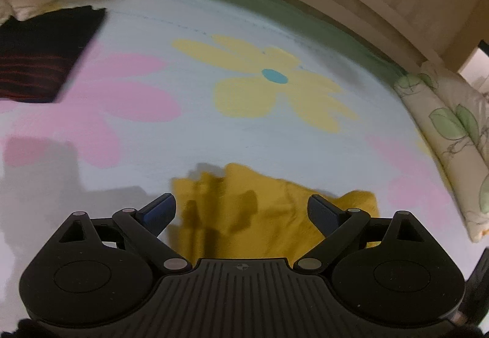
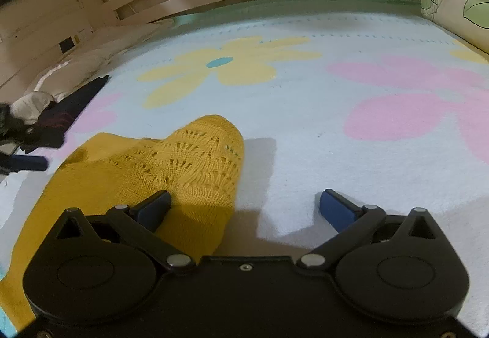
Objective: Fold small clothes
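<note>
The mustard-yellow knitted lace-patterned garment (image 2: 171, 167) is lying flat on the pale-blue flowered blanket (image 2: 305, 112), ready for folding; the right gripper (image 2: 244, 205) is gaping empty beside its edge; the left gripper (image 1: 243, 209) is hovering wide, unladen, above its other end

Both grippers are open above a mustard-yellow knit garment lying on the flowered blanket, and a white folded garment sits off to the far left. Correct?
Not quite: the folded garment at far left is black with red stripes, not white, as the left wrist view shows. The rest holds.
</note>
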Tool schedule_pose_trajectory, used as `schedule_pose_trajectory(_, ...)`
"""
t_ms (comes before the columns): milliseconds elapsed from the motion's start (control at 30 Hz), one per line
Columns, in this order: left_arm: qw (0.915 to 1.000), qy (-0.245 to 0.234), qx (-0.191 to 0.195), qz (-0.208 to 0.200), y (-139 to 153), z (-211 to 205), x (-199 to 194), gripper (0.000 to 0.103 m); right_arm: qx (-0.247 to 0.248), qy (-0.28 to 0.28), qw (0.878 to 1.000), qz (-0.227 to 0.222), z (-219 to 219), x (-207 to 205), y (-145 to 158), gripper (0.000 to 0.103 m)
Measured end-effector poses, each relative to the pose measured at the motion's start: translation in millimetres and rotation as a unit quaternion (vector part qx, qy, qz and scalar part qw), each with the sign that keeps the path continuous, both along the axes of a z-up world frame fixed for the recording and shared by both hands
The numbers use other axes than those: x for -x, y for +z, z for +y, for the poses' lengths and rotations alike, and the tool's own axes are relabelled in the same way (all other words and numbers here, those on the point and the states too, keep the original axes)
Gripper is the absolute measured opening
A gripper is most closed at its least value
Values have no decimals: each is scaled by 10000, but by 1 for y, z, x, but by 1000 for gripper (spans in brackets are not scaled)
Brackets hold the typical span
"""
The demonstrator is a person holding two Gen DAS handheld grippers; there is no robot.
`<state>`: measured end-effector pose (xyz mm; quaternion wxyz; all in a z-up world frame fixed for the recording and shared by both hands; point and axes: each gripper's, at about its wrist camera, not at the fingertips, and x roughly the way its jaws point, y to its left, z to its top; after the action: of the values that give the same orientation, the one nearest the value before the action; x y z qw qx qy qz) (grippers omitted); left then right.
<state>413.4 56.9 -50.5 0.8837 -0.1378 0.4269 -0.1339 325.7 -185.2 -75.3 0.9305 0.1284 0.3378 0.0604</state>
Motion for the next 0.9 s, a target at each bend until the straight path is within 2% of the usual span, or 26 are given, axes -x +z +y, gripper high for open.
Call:
schedule_pose_trajectory(233, 9997, -199, -117, 111, -4, -17, -10, 92, -76, 38, 9999, -78, -2, 3, -2, 103)
schedule_pose_trajectory(367, 9993, -248, -8, 275, -4, -19, -13, 79, -81, 42, 9999, -109, -2, 4, -2, 103)
schedule_pose_trajectory(433, 9986, -281, 6, 451, -5, -20, -16, 78, -101, 39, 9999, -116, -3, 5, -3, 103)
schedule_pose_trajectory(600, 9974, -372, -392, 482, -7, -25, -20, 78, -106, 39, 9998, -132, -3, 5, -3, 103)
schedule_pose_trajectory(700, 9964, -411, -378, 643, -14, -27, -24, 77, -108, 43, 9998, -134, -3, 4, -3, 103)
schedule_pose_trajectory(733, 9959, -422, -340, 726, -17, -27, -26, 71, -109, 43, 9998, -135, -3, 4, -3, 103)
schedule_pose_trajectory(767, 9956, -380, -335, 789, -18, -28, -26, 58, -109, 43, 9998, -138, -3, 4, -3, 103)
schedule_pose_trajectory(833, 9952, -259, -322, 888, -21, -28, -27, 48, -111, 43, 9998, -139, -3, 4, -3, 103)
schedule_pose_trajectory(900, 9962, -275, -205, 801, -20, -28, -23, 30, -111, 44, 9998, -142, -3, 5, -3, 103)
